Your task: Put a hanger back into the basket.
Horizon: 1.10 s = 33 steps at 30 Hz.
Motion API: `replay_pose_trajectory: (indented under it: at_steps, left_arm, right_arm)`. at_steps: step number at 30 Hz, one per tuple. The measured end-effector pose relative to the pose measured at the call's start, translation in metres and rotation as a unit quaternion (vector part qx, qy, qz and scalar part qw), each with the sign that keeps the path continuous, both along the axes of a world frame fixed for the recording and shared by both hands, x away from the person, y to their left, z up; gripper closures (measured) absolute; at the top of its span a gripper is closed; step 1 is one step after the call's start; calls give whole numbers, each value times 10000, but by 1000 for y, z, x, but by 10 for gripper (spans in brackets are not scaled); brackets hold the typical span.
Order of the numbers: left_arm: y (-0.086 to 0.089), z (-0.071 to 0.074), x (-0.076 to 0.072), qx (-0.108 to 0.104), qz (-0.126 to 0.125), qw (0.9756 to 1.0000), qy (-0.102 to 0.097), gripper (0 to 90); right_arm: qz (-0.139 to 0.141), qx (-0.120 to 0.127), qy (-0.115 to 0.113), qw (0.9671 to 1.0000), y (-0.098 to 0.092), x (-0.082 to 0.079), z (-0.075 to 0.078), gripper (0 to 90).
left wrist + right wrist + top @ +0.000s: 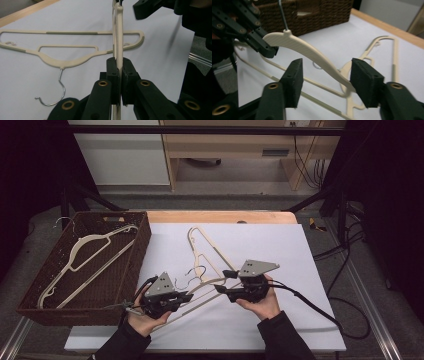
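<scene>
Two cream hangers are seen on the white sheet (280, 250) at the middle of the high view, and a third hanger (85, 257) lies in the wicker basket (142, 245) at the left. The held hanger (200, 292) sits low in the centre, between the two hands, lifted at one end above the flat hanger (205, 247) behind it. The left gripper (186, 296) is clamped on the held hanger's arm; in the left gripper view the pads are pressed on the thin cream bar (118, 37) from both sides. The right gripper (325, 82) is spread apart, its pads standing clear on either side of the hanger's curved shoulder (312, 53) without touching it. The step in hand is judged to be a handover, the hanger being passed to the left grip alone. Next, the right gripper would need to be drawn back clear, and the hanger swung left toward the basket, with care that its wire hook (283, 15) is not snagged.
</scene>
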State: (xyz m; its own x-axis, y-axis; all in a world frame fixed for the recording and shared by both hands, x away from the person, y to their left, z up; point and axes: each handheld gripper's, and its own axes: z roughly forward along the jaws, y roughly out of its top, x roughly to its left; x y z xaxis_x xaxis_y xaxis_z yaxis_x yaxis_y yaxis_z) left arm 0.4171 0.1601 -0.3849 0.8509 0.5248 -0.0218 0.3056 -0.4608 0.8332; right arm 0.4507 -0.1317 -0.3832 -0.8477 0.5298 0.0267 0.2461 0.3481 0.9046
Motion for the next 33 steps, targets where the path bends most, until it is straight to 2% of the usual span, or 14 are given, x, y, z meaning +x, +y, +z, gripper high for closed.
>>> replay_pose_trajectory:
  at_steps: [4, 7, 10, 14, 17, 19, 20, 28, 33]
  left_arm:
    - [4, 4, -1, -77, 151, 9998, -47, 863]
    - [7, 7, -2, -148, 234, 9996, -70, 862]
    - [12, 14, -3, -221, 299, 9993, -105, 863]
    - [18, 26, -5, -336, 385, 9985, -199, 863]
    - [26, 38, -7, -401, 427, 9979, -287, 863]
    - [32, 47, -8, -468, 463, 9971, -369, 862]
    - [36, 52, -7, -495, 486, 9968, -403, 862]
    - [63, 97, -2, -413, 644, 9948, -676, 862]
    - [89, 116, 7, -446, 824, 9925, -784, 862]
  right_arm:
    - [-394, 188, -76, 9990, -21, 0, 5, 307]
    - [-714, 321, -72, 9969, -37, 1, 5, 262]
    - [-935, 373, -52, 9949, -51, 0, 2, 232]
    - [-1178, 304, -14, 9926, -65, 1, -3, 183]
    - [-1301, 337, -4, 9909, -74, -2, -3, 159]
    - [-1449, 417, -46, 9885, -84, -6, -4, 139]
    - [-1449, 417, -46, 9885, -84, -6, -4, 139]
    - [-1792, 584, 64, 9820, -108, -13, -7, 78]
    - [-1912, 662, 66, 9793, -115, -15, -7, 74]
